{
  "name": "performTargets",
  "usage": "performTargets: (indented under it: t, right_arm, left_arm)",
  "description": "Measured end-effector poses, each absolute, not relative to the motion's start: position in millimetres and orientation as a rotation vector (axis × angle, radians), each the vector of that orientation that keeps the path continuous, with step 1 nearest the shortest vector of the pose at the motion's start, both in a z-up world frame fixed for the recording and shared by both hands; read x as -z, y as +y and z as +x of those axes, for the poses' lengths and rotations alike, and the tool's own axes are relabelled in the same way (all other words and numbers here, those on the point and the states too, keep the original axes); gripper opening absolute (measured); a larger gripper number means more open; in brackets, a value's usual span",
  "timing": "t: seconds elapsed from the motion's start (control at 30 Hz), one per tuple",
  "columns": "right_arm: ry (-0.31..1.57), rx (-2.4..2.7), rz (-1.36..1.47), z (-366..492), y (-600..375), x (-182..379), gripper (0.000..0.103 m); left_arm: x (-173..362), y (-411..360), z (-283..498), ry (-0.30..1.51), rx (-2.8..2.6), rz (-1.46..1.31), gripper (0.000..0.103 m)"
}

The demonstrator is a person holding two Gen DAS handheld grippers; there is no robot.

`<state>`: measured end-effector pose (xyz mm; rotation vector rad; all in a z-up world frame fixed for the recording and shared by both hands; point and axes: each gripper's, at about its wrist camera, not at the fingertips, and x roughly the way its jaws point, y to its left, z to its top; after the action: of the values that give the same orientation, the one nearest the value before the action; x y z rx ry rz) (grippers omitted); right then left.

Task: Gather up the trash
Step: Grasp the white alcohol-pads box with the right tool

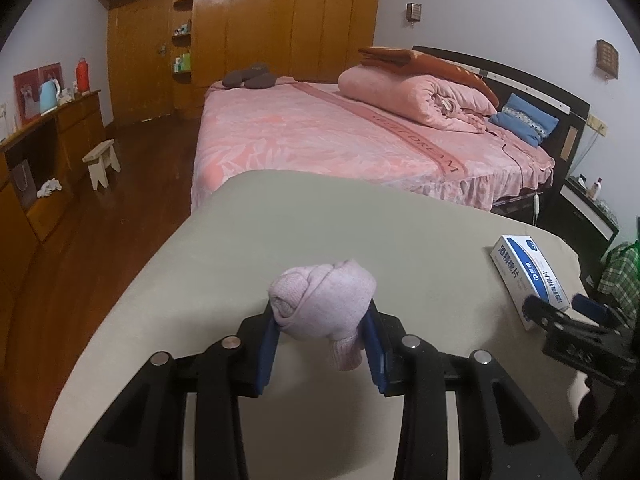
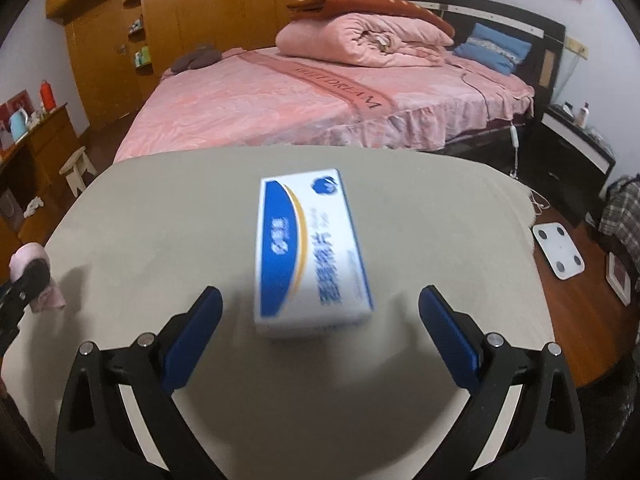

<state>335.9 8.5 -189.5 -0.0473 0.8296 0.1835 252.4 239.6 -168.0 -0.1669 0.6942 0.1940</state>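
Note:
My left gripper [image 1: 322, 320] is shut on a rolled pink sock [image 1: 320, 300] and holds it just above the beige table [image 1: 280, 220]. The sock also shows at the far left of the right wrist view [image 2: 30, 258]. A white and blue box [image 2: 308, 248] lies on the table in the right wrist view. My right gripper [image 2: 320, 300] is open, with its blue fingers on either side of the box's near end, not touching it. The box also shows at the right of the left wrist view [image 1: 528, 276], with the right gripper [image 1: 560, 308] at its near end.
A bed with pink covers [image 1: 320, 132] stands beyond the table. A wooden wardrobe [image 1: 260, 20] lines the back wall. A wooden sideboard [image 1: 40, 152] and a small stool [image 1: 102, 162] are at the left. A white scale [image 2: 560, 252] lies on the floor at the right.

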Motion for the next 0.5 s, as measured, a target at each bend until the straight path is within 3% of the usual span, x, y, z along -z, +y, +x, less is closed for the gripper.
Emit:
performTargets:
  t: [0.1,0.3,0.5]
  right_arm:
    - [0.864,-0.189,-0.044,347.8,10.0,194.7,0.075]
    - [0.895,-0.230,-0.017,350.7,7.4,199.1,0.055]
    - [0.872,-0.285,-0.026,334.1,4.4,187.5,0.054]
  left_arm:
    - [167.0,241.0,252.3,0.693,-0.202,-0.161,0.038]
    - [167.6,239.0,254.2,0.697,-0.203,-0.155,0.038]
    - [167.0,227.9,249.7,0.693,-0.193,-0.130,0.038]
